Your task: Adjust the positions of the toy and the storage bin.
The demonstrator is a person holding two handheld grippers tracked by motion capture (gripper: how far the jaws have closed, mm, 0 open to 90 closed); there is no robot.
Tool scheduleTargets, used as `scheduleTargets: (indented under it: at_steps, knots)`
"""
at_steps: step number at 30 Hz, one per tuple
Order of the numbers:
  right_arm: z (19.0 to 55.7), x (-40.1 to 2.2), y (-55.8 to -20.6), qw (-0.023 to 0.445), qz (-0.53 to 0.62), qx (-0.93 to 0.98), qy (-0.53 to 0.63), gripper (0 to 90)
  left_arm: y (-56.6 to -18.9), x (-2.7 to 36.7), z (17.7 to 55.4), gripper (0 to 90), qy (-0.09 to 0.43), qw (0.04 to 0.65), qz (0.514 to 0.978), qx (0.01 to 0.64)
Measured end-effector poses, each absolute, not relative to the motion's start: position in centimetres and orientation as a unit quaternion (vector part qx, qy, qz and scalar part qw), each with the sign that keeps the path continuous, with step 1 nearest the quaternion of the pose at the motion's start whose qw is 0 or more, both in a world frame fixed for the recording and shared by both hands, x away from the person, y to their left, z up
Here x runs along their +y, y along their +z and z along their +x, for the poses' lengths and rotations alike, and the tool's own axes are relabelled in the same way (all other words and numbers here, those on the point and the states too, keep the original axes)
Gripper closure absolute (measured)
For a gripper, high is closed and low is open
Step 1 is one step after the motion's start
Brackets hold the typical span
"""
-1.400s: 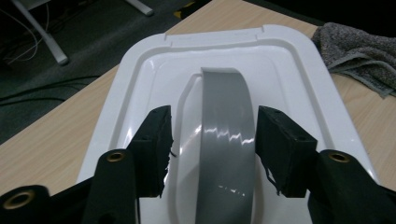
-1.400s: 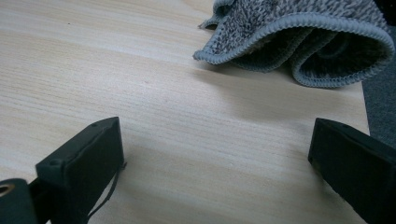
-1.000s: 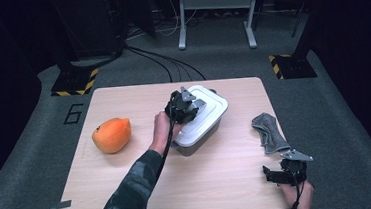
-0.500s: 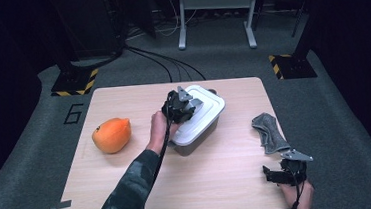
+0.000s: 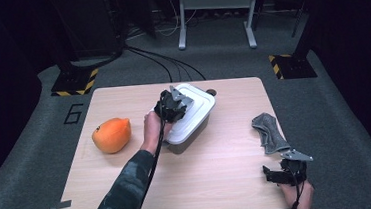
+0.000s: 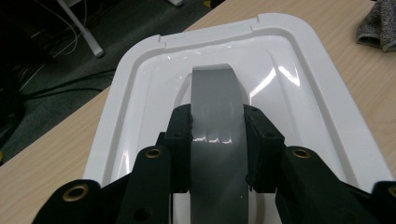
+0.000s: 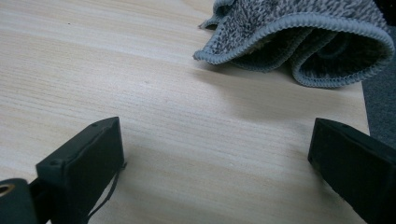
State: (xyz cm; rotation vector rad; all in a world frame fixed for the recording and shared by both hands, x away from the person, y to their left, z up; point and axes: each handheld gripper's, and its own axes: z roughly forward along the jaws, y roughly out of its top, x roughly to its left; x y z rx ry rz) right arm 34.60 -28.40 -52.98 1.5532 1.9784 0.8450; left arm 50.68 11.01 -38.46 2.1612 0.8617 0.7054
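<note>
My left gripper (image 5: 175, 106) hovers over a white lidded plastic box (image 5: 196, 114) at the middle of the table, with a hand and a camouflage sleeve behind it. In the left gripper view the jaws are shut on a grey roll of tape (image 6: 215, 93), seen edge-on, just above the box's white lid (image 6: 140, 88). My right gripper (image 5: 280, 174) rests low at the table's front right corner. Its jaws (image 7: 215, 140) stand wide open over bare wood with nothing between them.
An orange, fruit-shaped object (image 5: 111, 135) lies on the left of the wooden table (image 5: 219, 182). A crumpled grey cloth (image 5: 269, 133) lies by the right edge, just ahead of the right gripper (image 7: 303, 42). Cables and a metal stand are on the floor beyond.
The left gripper with the tape has shifted slightly to the left over the lid. The right gripper has kept still.
</note>
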Motion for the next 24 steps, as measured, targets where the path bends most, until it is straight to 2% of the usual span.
scheduleTargets:
  at_steps: [8, 24]
  knots:
    - [34.6, -28.4, -53.0, 0.243, 0.566, 0.725, 0.309, 2.7, -38.6, 12.4, 50.8, 66.6, 0.280, 0.348, 0.824, 0.348]
    - [34.6, -28.5, -53.0, 0.243, 0.565, 0.725, 0.309, 2.7, -38.4, 12.4, 50.6, 66.6, 0.291, 0.359, 0.815, 0.350]
